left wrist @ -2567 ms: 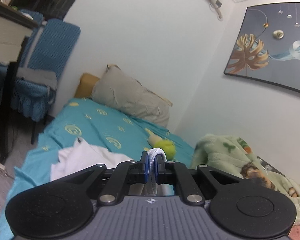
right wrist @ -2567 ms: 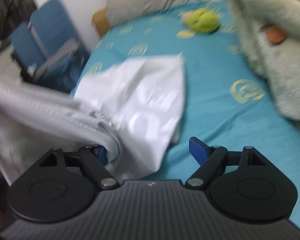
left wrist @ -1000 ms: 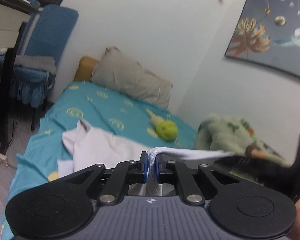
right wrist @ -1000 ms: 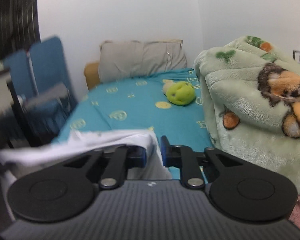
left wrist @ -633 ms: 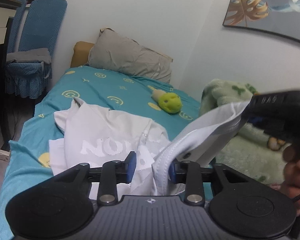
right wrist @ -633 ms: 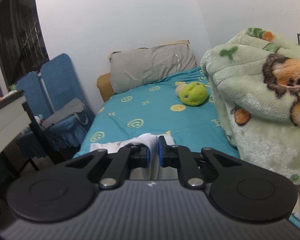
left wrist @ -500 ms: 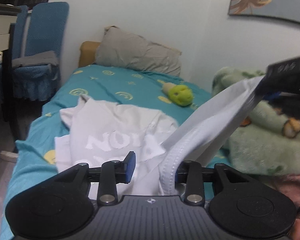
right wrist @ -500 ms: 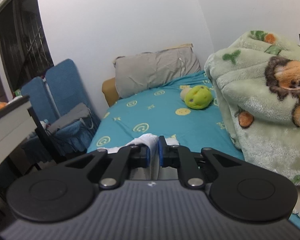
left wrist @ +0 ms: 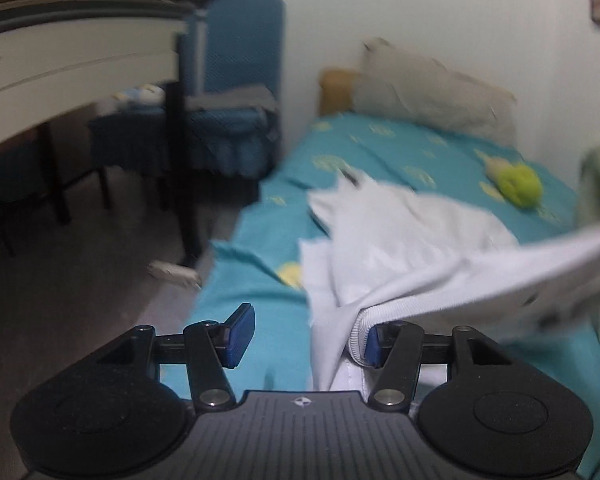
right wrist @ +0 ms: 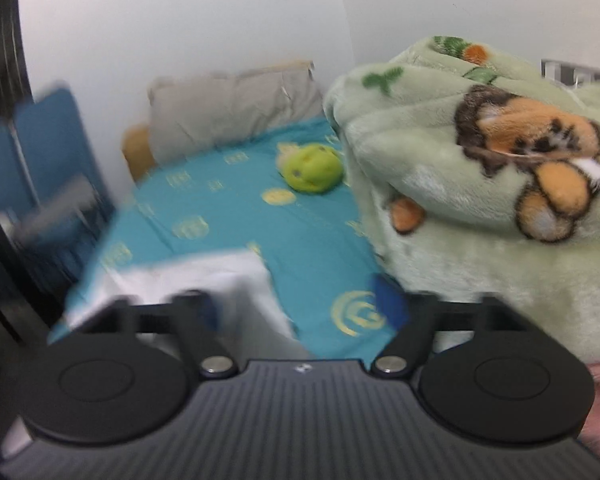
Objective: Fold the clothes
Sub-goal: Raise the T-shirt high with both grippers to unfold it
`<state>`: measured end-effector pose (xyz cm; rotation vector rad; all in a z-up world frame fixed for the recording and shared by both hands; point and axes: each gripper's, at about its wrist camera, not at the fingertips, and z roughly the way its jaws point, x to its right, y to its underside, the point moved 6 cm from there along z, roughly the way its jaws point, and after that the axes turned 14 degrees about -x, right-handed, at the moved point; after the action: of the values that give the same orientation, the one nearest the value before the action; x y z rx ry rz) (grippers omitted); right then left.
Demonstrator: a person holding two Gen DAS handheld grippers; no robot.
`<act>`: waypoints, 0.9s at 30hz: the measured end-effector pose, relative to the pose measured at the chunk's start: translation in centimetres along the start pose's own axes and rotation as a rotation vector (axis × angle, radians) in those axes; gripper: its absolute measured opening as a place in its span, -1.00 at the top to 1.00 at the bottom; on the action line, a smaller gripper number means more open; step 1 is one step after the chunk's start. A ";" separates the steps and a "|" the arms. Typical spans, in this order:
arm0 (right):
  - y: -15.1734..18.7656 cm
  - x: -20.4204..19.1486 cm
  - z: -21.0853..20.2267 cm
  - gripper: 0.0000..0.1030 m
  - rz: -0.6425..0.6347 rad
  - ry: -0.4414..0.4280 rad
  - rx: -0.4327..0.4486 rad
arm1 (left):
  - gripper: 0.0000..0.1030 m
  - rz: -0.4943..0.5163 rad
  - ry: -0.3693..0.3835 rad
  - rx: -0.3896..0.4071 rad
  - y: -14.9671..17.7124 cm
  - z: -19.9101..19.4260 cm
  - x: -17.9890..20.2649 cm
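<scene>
Room: small bedroom with white walls; both views are blurred, so fine detail is unsure.
Bed (left wrist: 380, 152): teal sheet with yellow prints, serving as the folding surface; a grey pillow (left wrist: 432, 88) lies at the far end.
Blanket (right wrist: 480, 184): green fleece with a cartoon animal, heaped along the right side of the bed, apart from the work.
Chair (left wrist: 236, 92): blue, beside the bed under a pale counter (left wrist: 68, 60); no part in the task.
White garment (left wrist: 400, 236): rumpled on the near part of the bed, not yet flat or squared. One ribbed edge rises from the pile and stretches to the right edge of the left wrist view. In the right wrist view a white corner (right wrist: 220, 276) hangs in front of the tool.
Plush toy (right wrist: 312, 168): yellow-green, farther up the bed, clear of the garment.
Left tool (left wrist: 304, 336): jaws opening, middling wide; the ribbed edge leans on the right-hand pad only, so nothing is pinched.
Right tool (right wrist: 296, 308): jaws opening, wide; the cloth sits by the left-hand pad, with a bare gap to the other pad, so no grip.
Done so far: garment appears brought onto the bed and let go; no clean fold shows.
Left to do: likely spread it flat, fold sleeves and body, then stack. Early in the task, by my reading.
</scene>
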<state>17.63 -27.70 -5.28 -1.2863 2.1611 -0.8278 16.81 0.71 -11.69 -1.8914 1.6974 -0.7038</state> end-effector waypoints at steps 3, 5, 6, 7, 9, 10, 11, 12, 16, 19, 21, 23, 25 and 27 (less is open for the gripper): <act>1.7 -0.6 2.2 -0.65 -0.085 0.060 -0.116 | -0.13 -0.070 -0.009 0.101 -1.4 -1.3 -1.5; 2.3 -0.4 3.0 -0.65 -0.083 0.077 -0.151 | -0.14 -0.090 0.018 0.148 -2.1 -2.2 -1.8; 2.2 -0.2 2.9 -0.65 -0.063 0.073 -0.142 | -0.14 -0.083 0.026 0.176 -2.3 -2.8 -1.6; 1.7 0.0 2.5 -0.65 -0.041 0.064 -0.118 | -0.14 -0.076 0.034 0.205 -2.5 -3.4 -1.3; 0.3 0.3 1.2 -0.65 -0.004 0.049 -0.054 | -0.14 -0.069 0.041 0.266 -3.0 -4.5 -0.6; -0.6 0.4 0.3 -0.65 0.011 0.042 -0.022 | -0.14 -0.073 0.046 0.291 -3.4 -5.1 -0.3; -1.5 0.5 -0.8 -0.65 0.025 0.031 0.008 | -0.14 -0.082 0.050 0.317 -4.1 -5.8 0.1; -2.6 0.6 -2.0 -0.65 0.035 0.021 0.039 | -0.14 -0.091 0.064 0.340 -4.8 -6.6 0.2; -7.8 -0.3 -7.7 -0.65 0.015 0.002 0.168 | -0.14 -0.139 0.106 0.445 -9.3 -11.4 1.1; -12.4 -1.3 -12.5 -0.65 0.005 -0.018 0.260 | -0.14 -0.143 0.089 0.529 -14.4 -15.6 1.7; -15.1 -2.0 -16.2 -0.65 -0.005 -0.034 0.327 | -0.13 -0.153 0.090 0.582 -17.8 -19.1 1.8; -17.5 -2.7 -20.0 -0.65 -0.017 -0.049 0.388 | -0.13 -0.135 0.061 0.671 -20.7 -23.8 1.9; -19.7 -3.3 -24.3 -0.65 -0.030 -0.066 0.452 | -0.13 -0.119 0.043 0.760 -23.2 -28.9 1.8; -21.4 -3.7 -29.1 -0.65 -0.042 -0.084 0.513 | -0.13 -0.103 0.041 0.826 -25.1 -33.9 1.6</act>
<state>12.47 -25.12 30.56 -1.0765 1.7034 -1.2219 12.74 0.79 30.28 -1.3676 1.0639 -1.2497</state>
